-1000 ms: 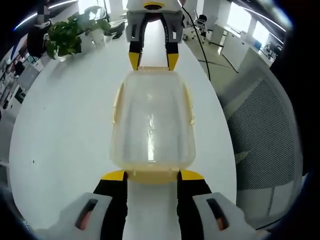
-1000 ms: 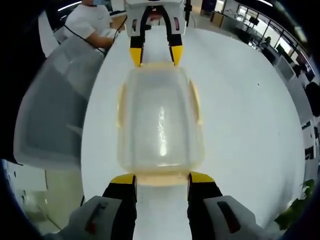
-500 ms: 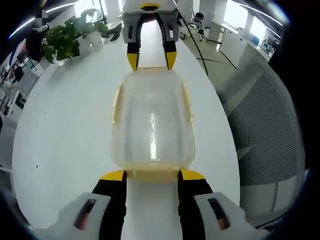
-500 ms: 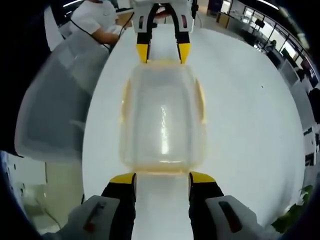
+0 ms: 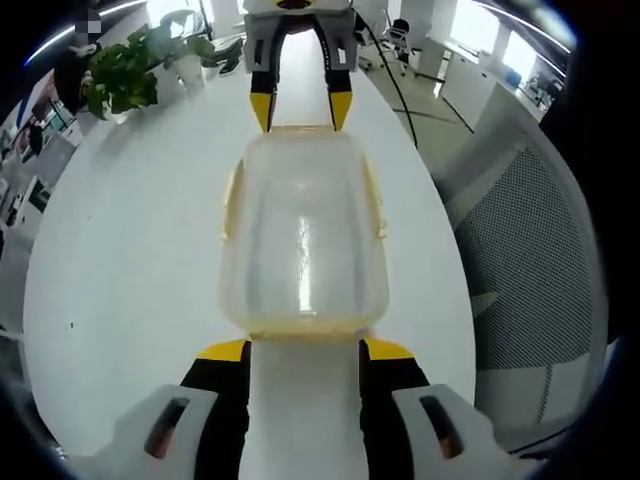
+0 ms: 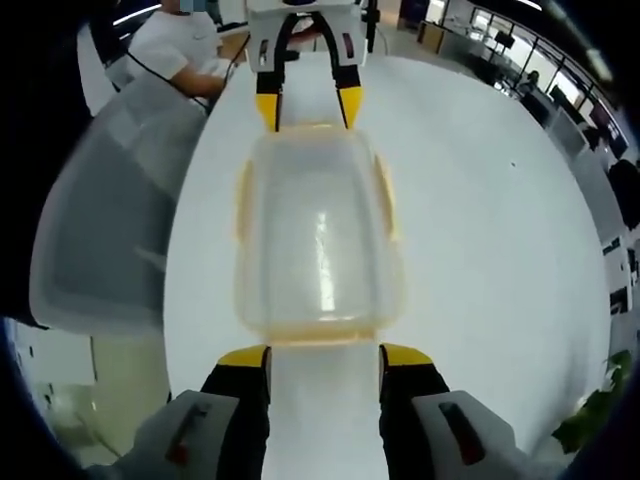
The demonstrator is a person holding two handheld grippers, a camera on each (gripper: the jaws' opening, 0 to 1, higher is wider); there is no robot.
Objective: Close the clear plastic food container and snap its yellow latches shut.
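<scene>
The clear plastic container (image 5: 303, 235) lies lengthwise on the white table (image 5: 120, 280) with its lid on. Yellow latches (image 5: 231, 205) run along its long sides, and a thin yellow strip (image 5: 303, 328) edges the near end. My left gripper (image 5: 303, 350) is open, its yellow-tipped jaws just short of that end and apart from it. The right gripper (image 5: 300, 110) faces me at the far end, also open. In the right gripper view the same container (image 6: 318, 235) sits between my right gripper (image 6: 325, 355) and the left gripper (image 6: 308, 108).
A potted plant (image 5: 125, 75) stands at the table's far left. A grey mesh chair (image 5: 530, 260) is beside the table's right edge, and a black cable (image 5: 400, 90) trails off it. A seated person (image 6: 185, 45) is behind a grey chair back (image 6: 100, 220).
The yellow strips at both ends of the container look thinner, lying flat against it. Both grippers have drawn back slightly, so a small gap shows between each pair of fingertips and the container.
</scene>
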